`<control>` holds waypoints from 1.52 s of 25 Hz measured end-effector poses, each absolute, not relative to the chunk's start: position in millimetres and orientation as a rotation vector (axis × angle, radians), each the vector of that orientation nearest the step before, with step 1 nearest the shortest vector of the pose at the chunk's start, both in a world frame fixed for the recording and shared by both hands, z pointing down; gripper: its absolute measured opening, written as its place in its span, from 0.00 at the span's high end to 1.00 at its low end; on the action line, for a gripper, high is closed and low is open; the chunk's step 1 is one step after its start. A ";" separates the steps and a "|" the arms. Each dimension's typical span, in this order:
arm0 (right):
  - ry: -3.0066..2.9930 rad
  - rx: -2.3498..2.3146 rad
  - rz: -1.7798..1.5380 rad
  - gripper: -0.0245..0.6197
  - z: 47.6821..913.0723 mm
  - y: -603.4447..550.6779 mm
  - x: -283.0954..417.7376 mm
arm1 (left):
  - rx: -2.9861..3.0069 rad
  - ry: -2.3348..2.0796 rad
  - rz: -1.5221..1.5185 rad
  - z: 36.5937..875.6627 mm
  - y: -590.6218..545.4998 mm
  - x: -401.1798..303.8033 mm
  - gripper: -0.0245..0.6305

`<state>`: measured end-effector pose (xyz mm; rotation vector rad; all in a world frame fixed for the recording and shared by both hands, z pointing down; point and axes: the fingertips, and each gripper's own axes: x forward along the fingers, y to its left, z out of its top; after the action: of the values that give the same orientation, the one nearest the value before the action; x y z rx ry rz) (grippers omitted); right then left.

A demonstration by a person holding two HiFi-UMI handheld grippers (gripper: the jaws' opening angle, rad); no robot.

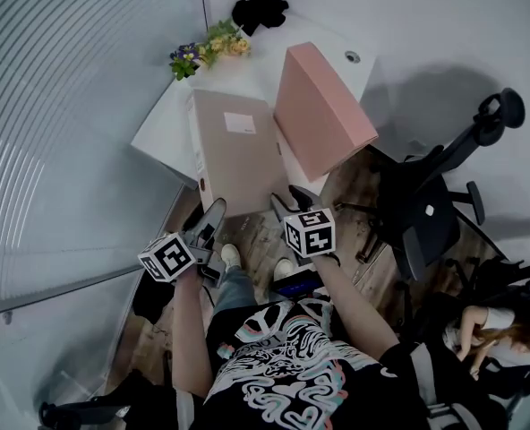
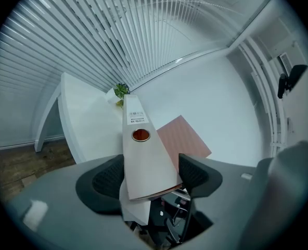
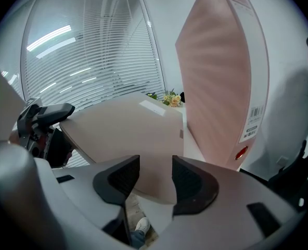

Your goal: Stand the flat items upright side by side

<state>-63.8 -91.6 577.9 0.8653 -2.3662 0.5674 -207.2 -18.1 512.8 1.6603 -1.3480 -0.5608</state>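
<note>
Beige file: beige cardboard lever-arch file [image 1: 238, 155], slanted, near end overhangs white worktop [image 1: 162, 133].
Pink file: pink cardboard lever-arch file [image 1: 323, 110], stands just beside it.
L tongs [image 2: 148, 176]: pinching beige spine end.
R tongs [image 3: 155, 178]: spread, nothing pinched.
Risk: one-end grip, so the file may twist or slip and topple pink.

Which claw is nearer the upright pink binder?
Right. The right claw is just short of the pink binder's near end; the left claw is farther off, across the beige binder, gripping its spine.
</note>
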 end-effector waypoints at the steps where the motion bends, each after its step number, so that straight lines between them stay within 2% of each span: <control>1: -2.370 0.867 0.570 0.68 576.6 -93.2 -64.8 | 1.667 -1.346 -0.563 509.8 -18.6 -205.3 0.48; 15: -2.377 0.907 0.649 0.68 570.2 -100.8 -63.5 | 1.766 -1.310 -0.572 477.3 -22.8 -188.6 0.48; 22: -2.376 0.933 0.776 0.68 571.1 -102.4 -62.2 | 1.850 -1.300 -0.577 455.5 -31.8 -178.2 0.49; 28: -2.370 0.932 0.789 0.69 570.5 -103.6 -62.1 | 1.900 -1.285 -0.577 444.1 -38.0 -170.9 0.53; 38: -2.342 0.942 0.827 0.68 577.5 -107.2 -56.8 | 1.949 -1.249 -0.583 434.8 -44.3 -155.2 0.54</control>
<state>-56.8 -107.2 577.5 0.9417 -2.3420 0.8266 -155.2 -44.3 434.8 1.9485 -1.2492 -0.5828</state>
